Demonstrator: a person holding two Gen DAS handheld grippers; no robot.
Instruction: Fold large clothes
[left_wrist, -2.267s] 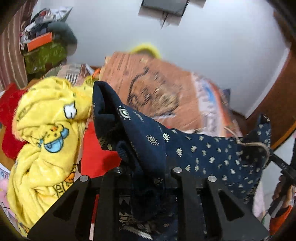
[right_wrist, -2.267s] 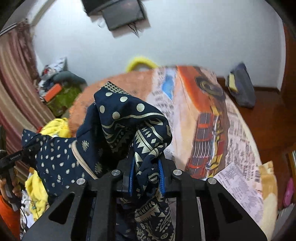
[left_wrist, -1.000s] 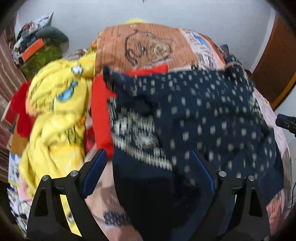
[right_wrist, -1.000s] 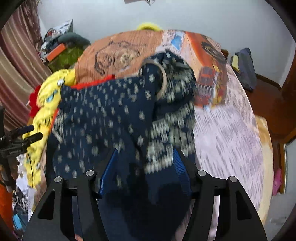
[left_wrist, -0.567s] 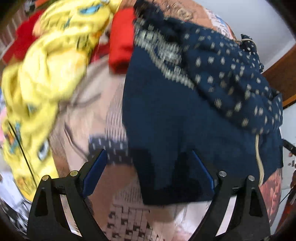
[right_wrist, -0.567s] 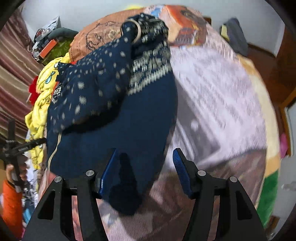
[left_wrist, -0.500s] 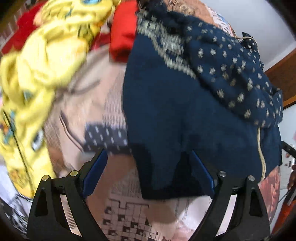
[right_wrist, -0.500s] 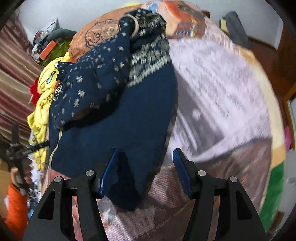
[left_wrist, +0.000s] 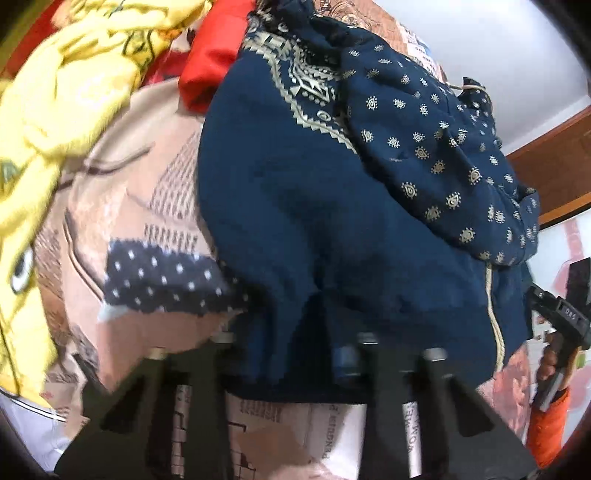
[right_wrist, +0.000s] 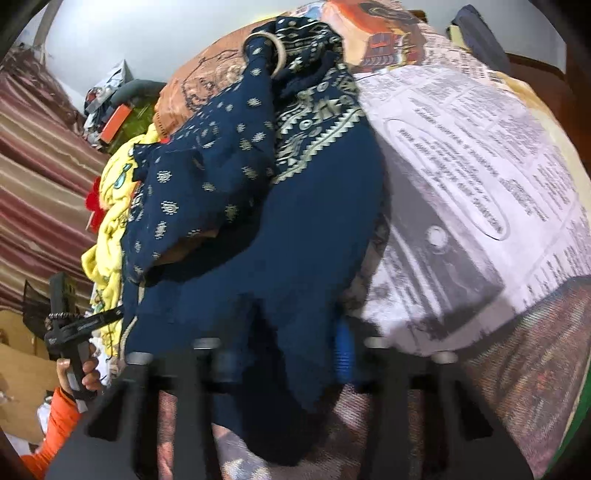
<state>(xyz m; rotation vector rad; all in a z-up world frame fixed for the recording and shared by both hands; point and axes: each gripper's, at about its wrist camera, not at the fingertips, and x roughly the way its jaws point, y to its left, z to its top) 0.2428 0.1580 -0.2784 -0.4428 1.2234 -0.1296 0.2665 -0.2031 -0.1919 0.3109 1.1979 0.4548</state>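
Note:
A large navy garment (left_wrist: 314, 203) with a cream zigzag border and small cream motifs lies spread on the printed bedspread (left_wrist: 147, 192), its patterned top part folded over the plain lower part. My left gripper (left_wrist: 295, 350) is closing on the garment's near hem, and the cloth bunches between its fingers. From the right wrist view the same garment (right_wrist: 295, 229) runs away from me with a pale ring (right_wrist: 277, 51) at its far end. My right gripper (right_wrist: 284, 358) is closing on the near edge, with cloth between the blue pads.
A yellow cartoon blanket (left_wrist: 55, 92) and a red cloth (left_wrist: 210, 62) are heaped at the bed's left. A striped curtain (right_wrist: 37, 166) hangs beyond. A dark bag (right_wrist: 476, 29) lies on the floor at the far right. An orange sleeve (right_wrist: 55, 417) shows at the left.
The garment went from held up to lying spread on the bed. Both grippers let go, came down to its near hem with jaws wide, and have now closed in on the cloth.

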